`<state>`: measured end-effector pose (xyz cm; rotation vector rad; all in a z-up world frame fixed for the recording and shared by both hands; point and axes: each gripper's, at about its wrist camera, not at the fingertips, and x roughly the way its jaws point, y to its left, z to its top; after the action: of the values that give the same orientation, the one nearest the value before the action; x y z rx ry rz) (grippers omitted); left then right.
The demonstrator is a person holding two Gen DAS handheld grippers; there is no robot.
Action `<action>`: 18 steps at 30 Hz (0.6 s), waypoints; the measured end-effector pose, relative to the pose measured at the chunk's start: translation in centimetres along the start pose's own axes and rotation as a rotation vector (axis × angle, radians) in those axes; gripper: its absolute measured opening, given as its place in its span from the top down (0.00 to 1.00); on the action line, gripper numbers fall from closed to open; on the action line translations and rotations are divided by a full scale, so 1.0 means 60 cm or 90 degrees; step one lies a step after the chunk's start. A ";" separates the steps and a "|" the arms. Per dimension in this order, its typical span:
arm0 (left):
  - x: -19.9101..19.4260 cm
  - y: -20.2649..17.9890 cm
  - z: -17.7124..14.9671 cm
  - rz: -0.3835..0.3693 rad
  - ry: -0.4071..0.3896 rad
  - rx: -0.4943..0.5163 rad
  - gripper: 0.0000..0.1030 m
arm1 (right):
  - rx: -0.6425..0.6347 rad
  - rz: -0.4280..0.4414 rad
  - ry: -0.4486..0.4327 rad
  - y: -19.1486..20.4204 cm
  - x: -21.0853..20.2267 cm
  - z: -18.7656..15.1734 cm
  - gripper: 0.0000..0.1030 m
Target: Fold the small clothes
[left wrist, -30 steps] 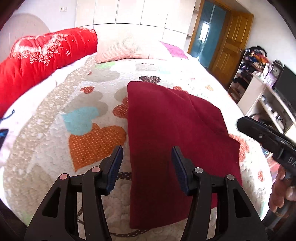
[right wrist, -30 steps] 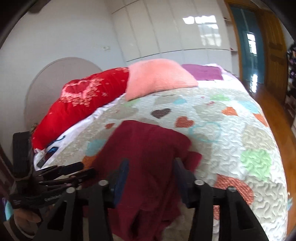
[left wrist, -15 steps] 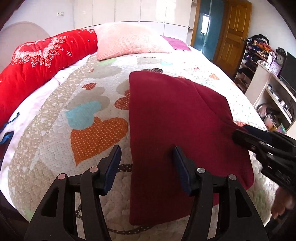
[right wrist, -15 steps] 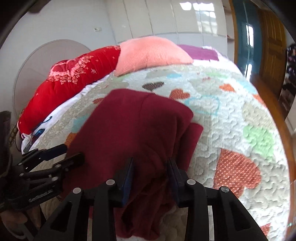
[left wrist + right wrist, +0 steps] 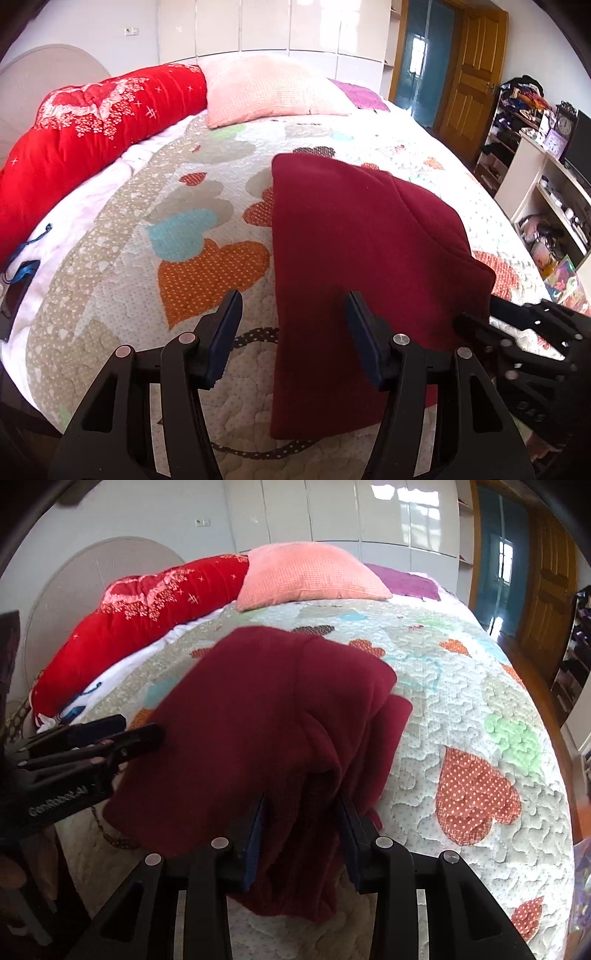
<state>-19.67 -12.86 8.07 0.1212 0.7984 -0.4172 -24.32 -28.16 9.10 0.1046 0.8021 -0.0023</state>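
A dark red garment (image 5: pixel 354 243) lies folded on the heart-patterned quilt (image 5: pixel 207 236); it also shows in the right wrist view (image 5: pixel 273 716). My left gripper (image 5: pixel 293 332) is open and empty, straddling the garment's left edge near its near end. My right gripper (image 5: pixel 301 827) has its jaws around a raised bunch of the garment's right edge and is lifting it; the cloth fills the gap between the jaws. In the left wrist view the right gripper (image 5: pixel 476 325) shows at the garment's right corner. The left gripper (image 5: pixel 147 734) shows at the left of the right wrist view.
A red bolster (image 5: pixel 88 129) and a pink pillow (image 5: pixel 266 88) lie at the head of the bed. A purple cloth (image 5: pixel 358 96) lies beyond the pillow. Shelves (image 5: pixel 546 184) stand to the right, beside a wooden door (image 5: pixel 469 74). A phone (image 5: pixel 14 291) lies at the left bed edge.
My right gripper moved in onto the garment's right edge, narrowed its jaws on the cloth and raised it into a fold. The left gripper stayed open, barely moving.
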 end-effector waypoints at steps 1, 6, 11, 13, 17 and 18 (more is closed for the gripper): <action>-0.003 0.002 0.000 0.001 -0.004 -0.004 0.44 | -0.005 -0.004 -0.009 0.003 -0.011 0.004 0.65; -0.015 0.005 0.004 0.010 -0.015 -0.008 0.44 | -0.007 -0.006 -0.085 0.015 -0.067 0.019 0.51; -0.029 0.004 0.007 0.010 -0.031 -0.011 0.44 | 0.014 -0.017 -0.127 0.022 -0.095 0.032 0.50; -0.035 0.004 0.008 0.011 -0.039 -0.013 0.44 | 0.014 -0.023 -0.126 0.025 -0.095 0.034 0.50; -0.043 0.005 0.012 0.012 -0.052 -0.015 0.44 | 0.018 -0.025 -0.119 0.026 -0.090 0.036 0.49; -0.046 0.005 0.012 0.012 -0.055 -0.016 0.44 | 0.020 -0.027 -0.118 0.026 -0.088 0.036 0.49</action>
<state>-20.76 -11.87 10.52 0.0871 0.7168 -0.3921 -26.37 -27.01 14.53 0.1156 0.6191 -0.0637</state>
